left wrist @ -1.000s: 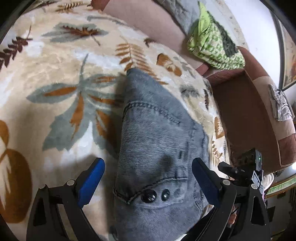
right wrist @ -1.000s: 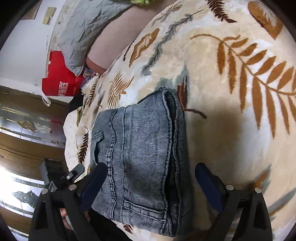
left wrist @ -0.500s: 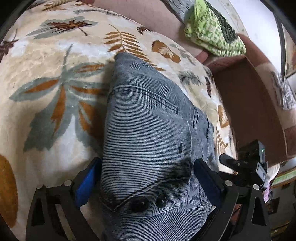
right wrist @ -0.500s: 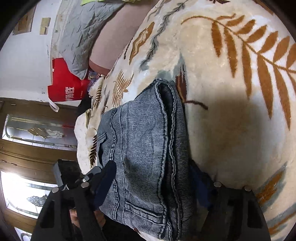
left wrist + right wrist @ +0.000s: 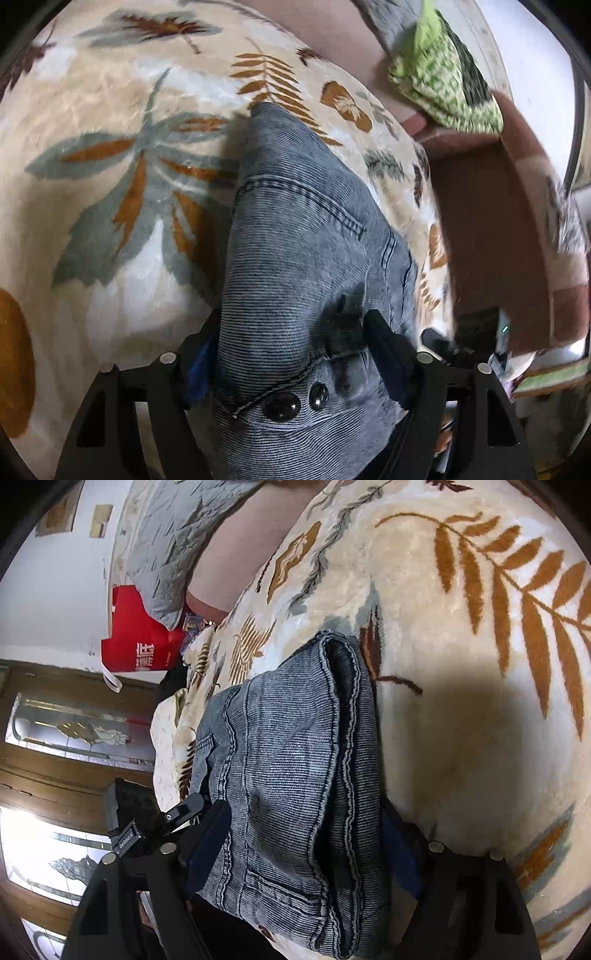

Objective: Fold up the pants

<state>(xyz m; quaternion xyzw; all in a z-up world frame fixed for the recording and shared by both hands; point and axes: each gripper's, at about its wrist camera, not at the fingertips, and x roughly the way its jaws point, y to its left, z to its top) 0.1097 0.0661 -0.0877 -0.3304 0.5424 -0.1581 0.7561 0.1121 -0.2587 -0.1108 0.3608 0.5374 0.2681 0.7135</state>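
Underneath, a cream leaf-print blanket is spread over a sofa; folded grey jeans are laid on it, pinched at opposite ends by the left gripper and right gripper

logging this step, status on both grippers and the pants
Left gripper shut on pants. Right gripper shut on pants too. Pants folded thick on leaf blanket. Nothing in the way.
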